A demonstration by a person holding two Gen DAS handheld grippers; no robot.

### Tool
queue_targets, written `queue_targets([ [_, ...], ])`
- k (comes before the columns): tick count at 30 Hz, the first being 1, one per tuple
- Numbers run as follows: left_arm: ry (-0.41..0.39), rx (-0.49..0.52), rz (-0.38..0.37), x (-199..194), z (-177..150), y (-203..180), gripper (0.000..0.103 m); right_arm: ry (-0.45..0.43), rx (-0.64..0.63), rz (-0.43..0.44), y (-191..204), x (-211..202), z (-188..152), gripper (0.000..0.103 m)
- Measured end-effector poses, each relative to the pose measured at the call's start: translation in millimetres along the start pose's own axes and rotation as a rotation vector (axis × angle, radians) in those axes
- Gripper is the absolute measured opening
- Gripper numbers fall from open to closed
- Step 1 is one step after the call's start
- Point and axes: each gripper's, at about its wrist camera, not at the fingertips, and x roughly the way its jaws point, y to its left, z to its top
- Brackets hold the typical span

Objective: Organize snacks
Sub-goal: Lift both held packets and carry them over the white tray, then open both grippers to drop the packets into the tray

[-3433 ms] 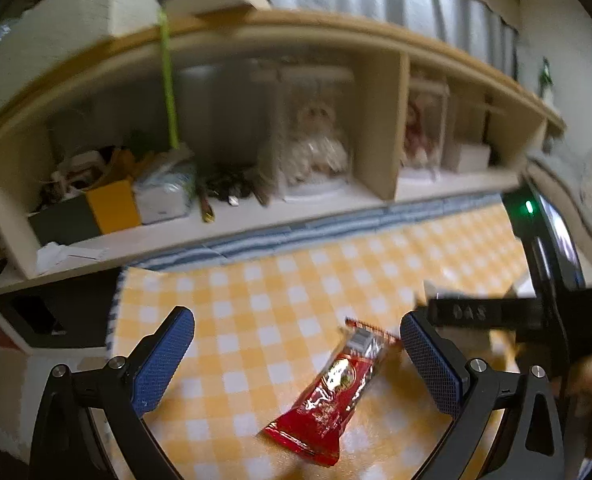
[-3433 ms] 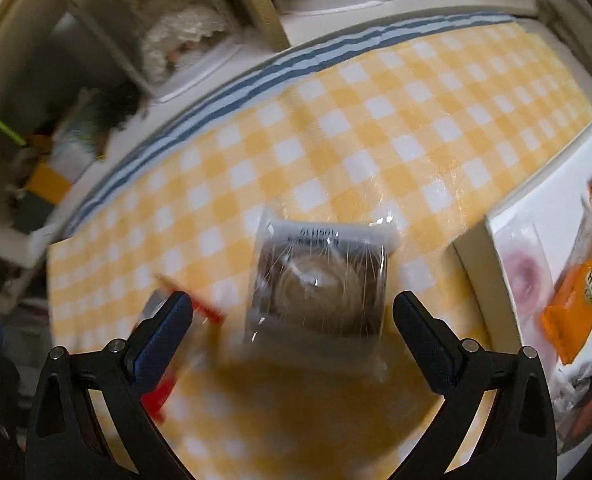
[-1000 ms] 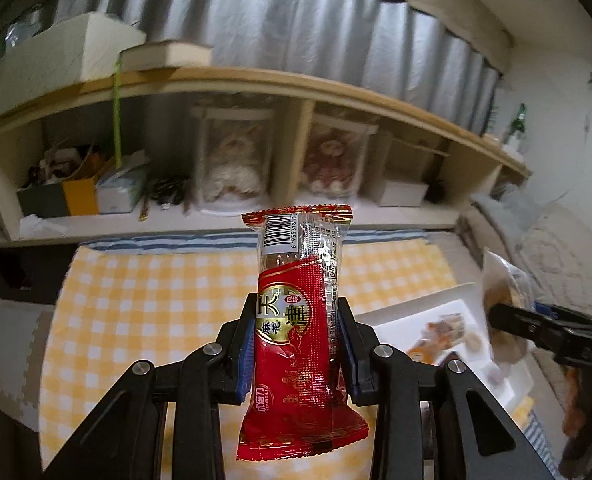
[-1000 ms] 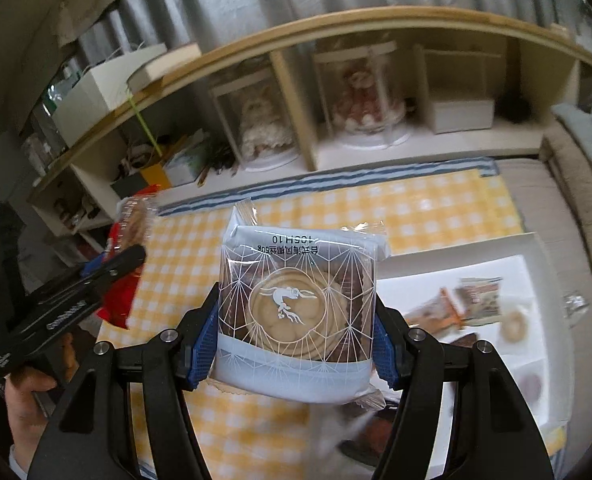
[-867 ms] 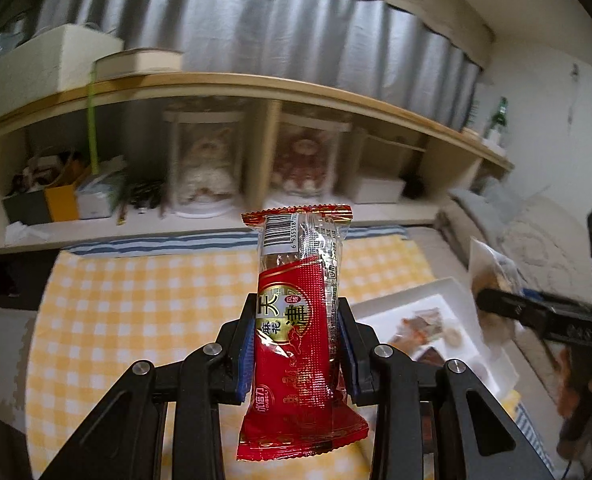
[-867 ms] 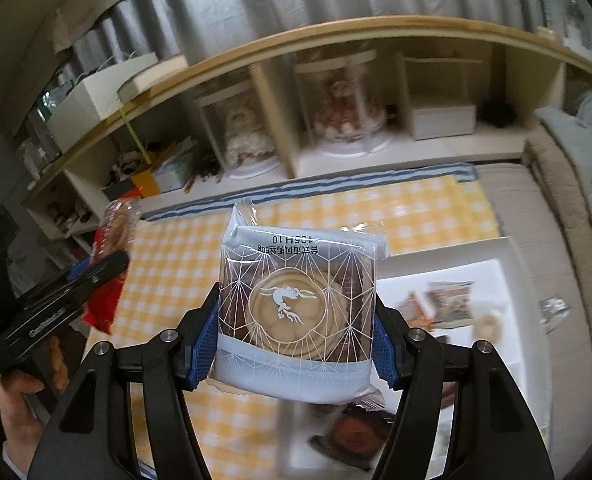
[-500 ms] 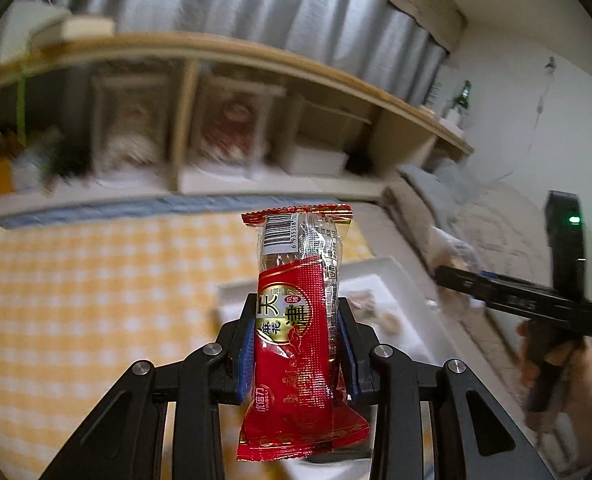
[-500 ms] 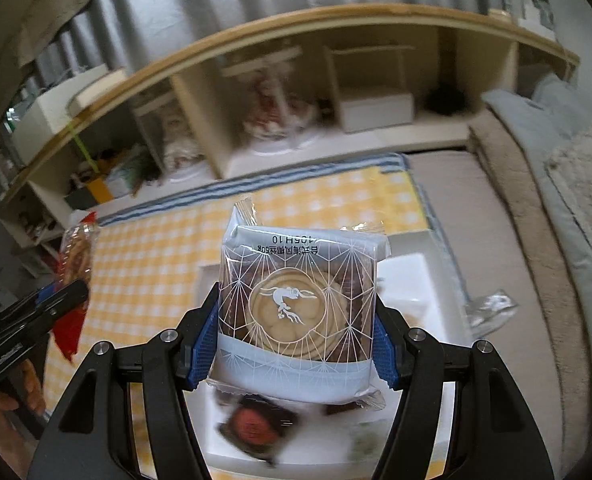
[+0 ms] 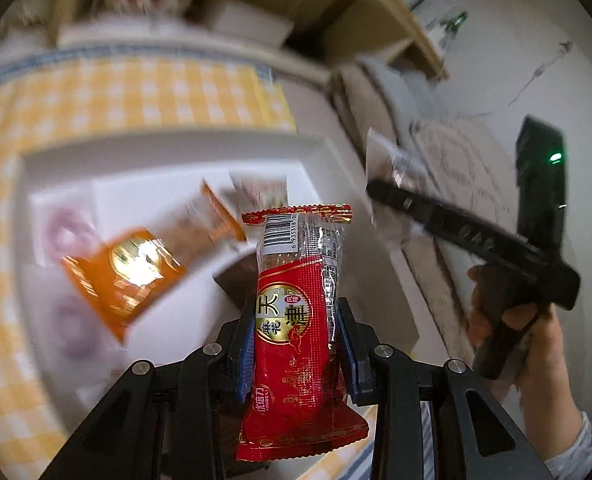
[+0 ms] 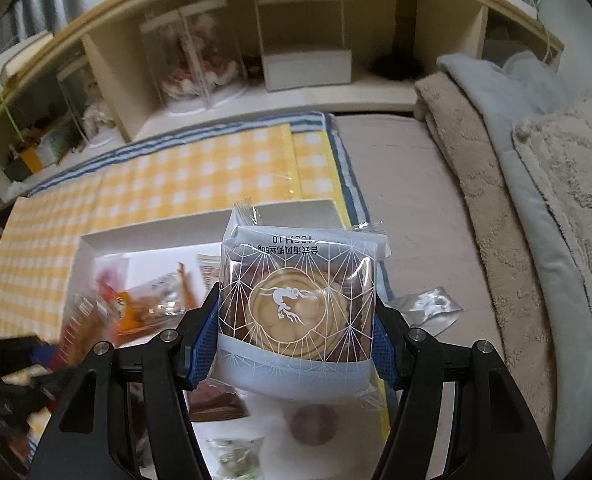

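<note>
- The left wrist view shows the left gripper (image 9: 296, 344) clamped on a red snack packet (image 9: 298, 332), its blue pads pressing both long sides, the packet standing upright above a white tray (image 9: 56, 160)
- That packet is glossy red with a gold round label, a clear upper part showing a barcode, and crimped red ends
- Only this view shows the right gripper (image 9: 380, 190) from the side: a black bar held in a hand (image 9: 512, 344), a green light on its body, a blurred clear-wrapped packet at its tip
- It also shows an orange packet (image 9: 124, 272) lying in the tray, with blurred pinkish round sweets (image 9: 70, 332) beside it; much of the view is smeared by motion
- The right wrist view is sharper and shows the right gripper (image 10: 296, 344) closed on a pastry packet (image 10: 300, 312), held over the near right part of the tray (image 10: 176, 226)
- The pastry packet is square and clear with white web lines, a pale band along the bottom, printed text at the top, and a round tan pastry inside
- Only this view shows the yellow checked cloth (image 10: 156, 176) whole, the wooden shelf (image 10: 216, 12) behind it, folded blankets (image 10: 516, 184) at the right, and a crumpled clear wrapper (image 10: 432, 306) lying just beside the tray
</note>
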Motion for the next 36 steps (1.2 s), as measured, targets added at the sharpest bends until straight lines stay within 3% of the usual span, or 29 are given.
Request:
queue_targets([
  [5, 0.097, -0.045, 0.083, 22, 17, 26, 0.034, 0.035, -0.023, 0.013, -3, 17, 1, 0.065],
  [10, 0.080, -0.033, 0.142, 12, 30, 43, 0.035, 0.068, -0.077, 0.003, 5, 36, 5, 0.065],
  [15, 0.061, 0.049, 0.248, 0, 36, 48, 0.035, 0.096, -0.142, -0.058, 10, 62, 13, 0.065],
  [21, 0.030, 0.100, 0.274, 4, 20, 37, 0.036, 0.089, -0.254, -0.144, 26, 89, 15, 0.065],
  [30, 0.020, 0.083, 0.256, 9, 0, 39, 0.036, 0.112, -0.215, -0.022, 37, 98, -11, 0.065],
  [36, 0.006, 0.069, 0.266, 6, -3, 38, 0.036, 0.182, -0.099, 0.081, 16, 86, -19, 0.065],
])
